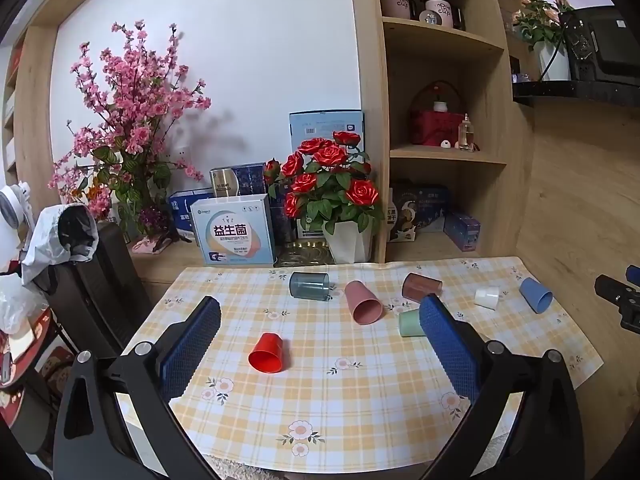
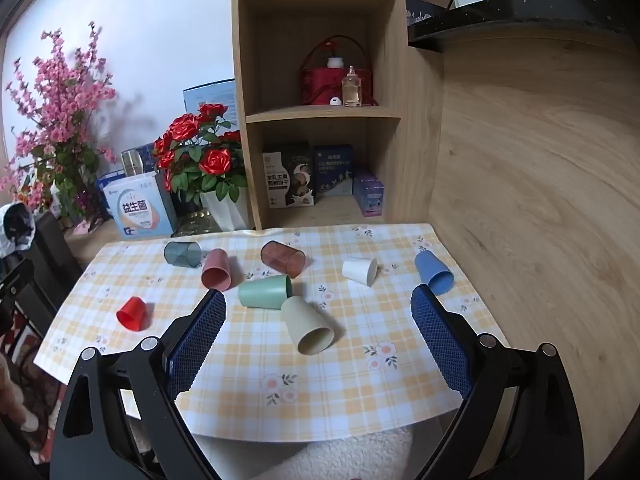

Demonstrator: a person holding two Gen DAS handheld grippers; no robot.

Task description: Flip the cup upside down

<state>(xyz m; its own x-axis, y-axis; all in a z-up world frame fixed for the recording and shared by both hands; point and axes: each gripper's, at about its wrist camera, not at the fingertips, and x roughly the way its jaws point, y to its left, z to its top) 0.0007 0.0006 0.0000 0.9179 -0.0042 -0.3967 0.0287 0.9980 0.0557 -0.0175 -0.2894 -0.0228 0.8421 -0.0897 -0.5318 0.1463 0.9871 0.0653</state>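
Several cups lie on their sides on a checked tablecloth (image 1: 340, 400). A red cup (image 1: 267, 353) lies between my left gripper's (image 1: 320, 312) open fingers, a little ahead of them. A pink cup (image 1: 363, 302), a grey clear cup (image 1: 309, 285), a brown clear cup (image 1: 421, 287), a green cup (image 1: 410, 322), a white cup (image 1: 487, 297) and a blue cup (image 1: 536, 294) lie farther off. My right gripper (image 2: 318, 300) is open above the near table edge; a beige cup (image 2: 307, 326) lies between its fingers, with the green cup (image 2: 265, 291) just behind it.
A rose pot (image 1: 348, 240), boxes (image 1: 232, 230) and pink blossoms (image 1: 128, 120) stand behind the table. A wooden shelf unit (image 2: 320, 92) rises at the back and a wooden wall (image 2: 540, 160) at the right. A black chair (image 1: 96, 280) stands at the left.
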